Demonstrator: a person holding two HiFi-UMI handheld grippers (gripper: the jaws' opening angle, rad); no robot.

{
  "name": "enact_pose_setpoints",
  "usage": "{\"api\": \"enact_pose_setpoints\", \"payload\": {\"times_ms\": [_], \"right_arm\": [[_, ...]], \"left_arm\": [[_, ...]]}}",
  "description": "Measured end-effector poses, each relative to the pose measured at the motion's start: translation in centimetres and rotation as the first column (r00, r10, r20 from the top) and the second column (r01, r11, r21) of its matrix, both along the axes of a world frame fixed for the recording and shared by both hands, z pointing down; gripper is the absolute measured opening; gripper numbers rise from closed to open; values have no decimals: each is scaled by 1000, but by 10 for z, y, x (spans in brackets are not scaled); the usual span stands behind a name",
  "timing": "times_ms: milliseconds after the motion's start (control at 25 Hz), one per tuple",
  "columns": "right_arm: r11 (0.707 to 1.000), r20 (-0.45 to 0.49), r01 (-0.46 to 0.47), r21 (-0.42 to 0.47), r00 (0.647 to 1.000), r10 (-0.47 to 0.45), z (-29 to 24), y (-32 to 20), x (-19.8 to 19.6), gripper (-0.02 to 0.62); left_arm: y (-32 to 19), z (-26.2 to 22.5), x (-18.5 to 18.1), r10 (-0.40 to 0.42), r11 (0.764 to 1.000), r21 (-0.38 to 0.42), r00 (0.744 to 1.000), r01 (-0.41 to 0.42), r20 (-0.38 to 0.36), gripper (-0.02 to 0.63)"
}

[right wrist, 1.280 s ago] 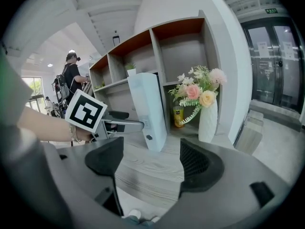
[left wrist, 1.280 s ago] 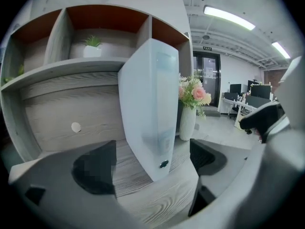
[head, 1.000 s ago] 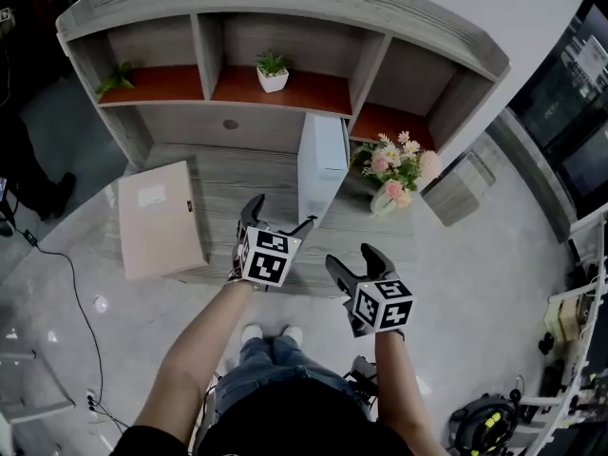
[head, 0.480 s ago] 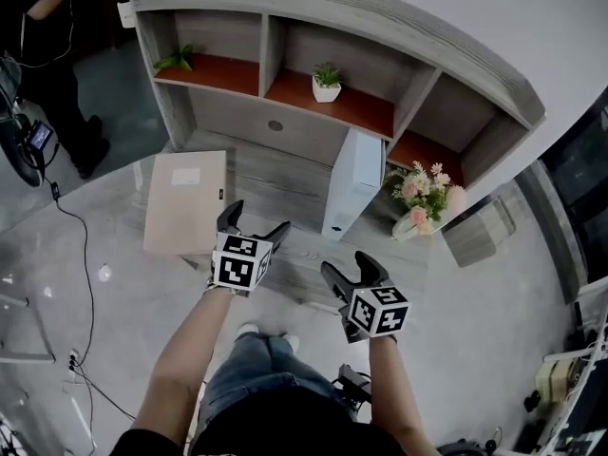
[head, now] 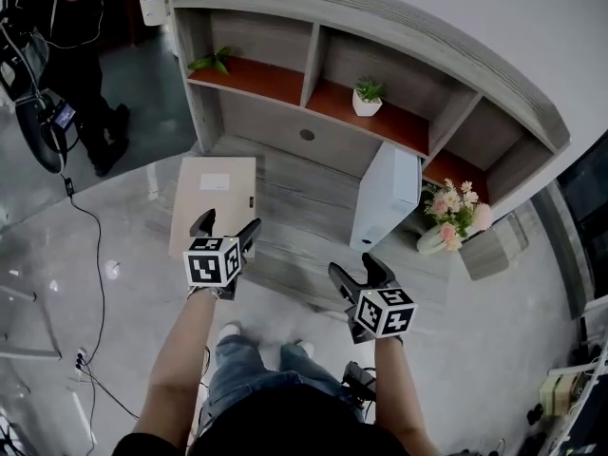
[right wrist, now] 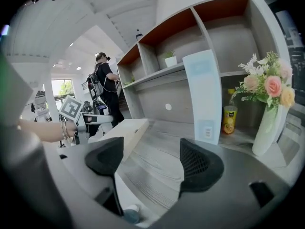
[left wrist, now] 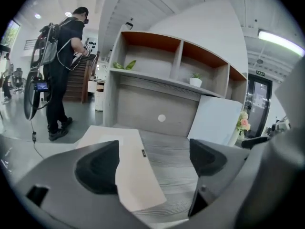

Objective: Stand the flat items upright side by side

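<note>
A flat beige box (head: 214, 202) lies on the left part of the grey wooden desk (head: 304, 212). A white box (head: 385, 198) stands upright further right, against the shelf unit. My left gripper (head: 226, 228) hovers at the beige box's near edge, open and empty. In the left gripper view the beige box (left wrist: 128, 171) lies just ahead between the jaws, with the white box (left wrist: 214, 123) behind on the right. My right gripper (head: 356, 272) is open and empty at the desk's front edge, below the white box (right wrist: 202, 97). The beige box (right wrist: 124, 132) shows at its left.
A vase of flowers (head: 454, 218) stands right of the white box, with a yellow can (right wrist: 230, 119) behind. Small potted plants (head: 367, 96) sit on the orange shelves. A person (head: 66, 27) stands on the floor at far left, and cables (head: 90, 255) run across the floor.
My left gripper has swung left along the desk's front edge, from near the white box to the beige box. The right gripper has shifted a little, staying open.
</note>
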State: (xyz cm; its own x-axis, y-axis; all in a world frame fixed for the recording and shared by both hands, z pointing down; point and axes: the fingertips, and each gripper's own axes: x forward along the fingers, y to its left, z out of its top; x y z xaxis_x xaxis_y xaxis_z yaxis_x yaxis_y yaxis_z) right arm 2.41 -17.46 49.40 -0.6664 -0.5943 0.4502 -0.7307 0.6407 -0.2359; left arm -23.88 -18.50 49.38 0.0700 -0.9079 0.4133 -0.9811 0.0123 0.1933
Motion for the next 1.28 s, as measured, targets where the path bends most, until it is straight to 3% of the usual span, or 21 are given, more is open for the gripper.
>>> {"api": "enact_pose_setpoints", "payload": {"times_ms": [360, 760, 880, 1280], "right_arm": [[999, -16, -49, 0, 999, 49, 5, 1, -78, 374], [992, -21, -123, -42, 992, 122, 24, 10, -133, 373], [989, -36, -141, -46, 990, 139, 29, 12, -140, 373], [982, -91, -179, -52, 980, 174, 37, 28, -128, 373]], "left_arm": [[17, 29, -123, -59, 995, -85, 998, 56, -34, 468], [11, 84, -209, -65, 976, -213, 996, 50, -63, 461], [0, 105, -226, -71, 961, -273, 996, 54, -50, 459], [-19, 136, -234, -110, 936, -343, 991, 80, -70, 408]]}}
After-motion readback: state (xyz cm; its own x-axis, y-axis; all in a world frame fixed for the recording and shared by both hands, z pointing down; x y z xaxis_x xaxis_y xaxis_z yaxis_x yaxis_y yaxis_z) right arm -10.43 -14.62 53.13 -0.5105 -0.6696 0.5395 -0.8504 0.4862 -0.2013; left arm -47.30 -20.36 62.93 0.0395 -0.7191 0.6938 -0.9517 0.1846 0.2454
